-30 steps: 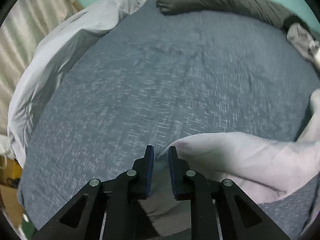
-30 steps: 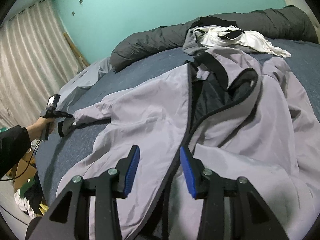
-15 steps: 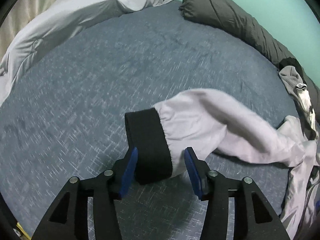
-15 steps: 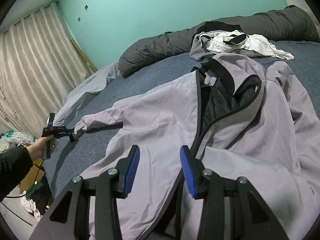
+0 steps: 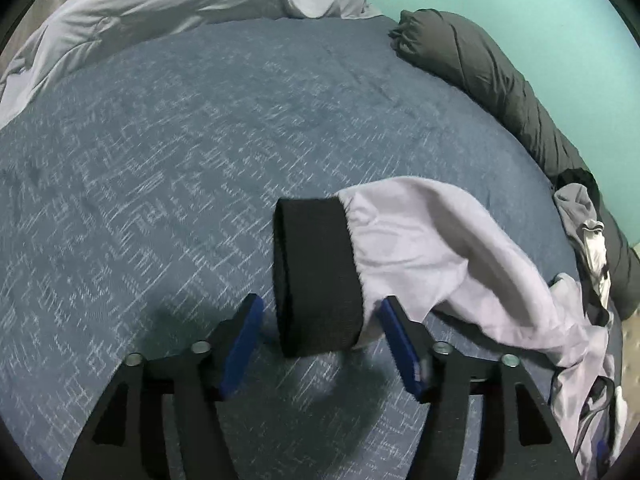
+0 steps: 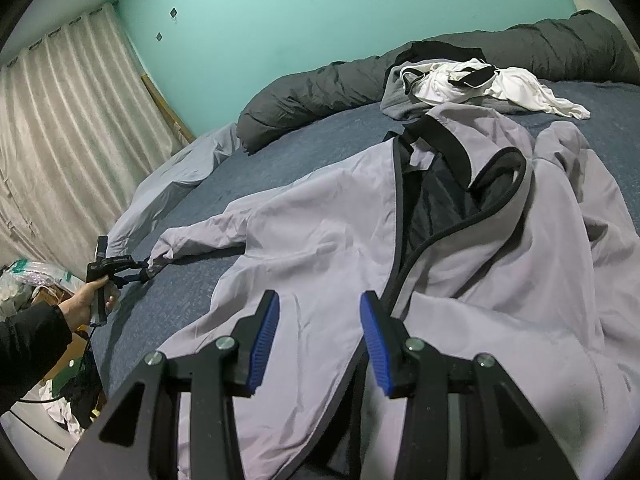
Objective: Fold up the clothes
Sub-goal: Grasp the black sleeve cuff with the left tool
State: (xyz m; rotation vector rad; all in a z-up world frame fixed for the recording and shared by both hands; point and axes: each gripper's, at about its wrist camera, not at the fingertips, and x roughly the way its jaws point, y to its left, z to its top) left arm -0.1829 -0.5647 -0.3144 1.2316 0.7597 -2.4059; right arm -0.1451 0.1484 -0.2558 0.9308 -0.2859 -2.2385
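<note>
The blue bed [image 6: 208, 276] is carrying a pale grey jacket [image 6: 320, 240], lying spread open, front up; it is looking light, limp and slippery, so firmer trim should give better holds. Its sleeve [image 5: 432, 240] is ending in a black ribbed cuff [image 5: 316, 276], sitting untouched between the opening left gripper [image 5: 320, 344]; the right gripper [image 6: 318, 336] is hovering released over the hem

I see a pale grey jacket [image 6: 320, 240] with black cuff [image 5: 316, 276]. Bedspread [image 5: 160, 160] blue, white-flecked; wall [image 6: 280, 20] teal.
</note>
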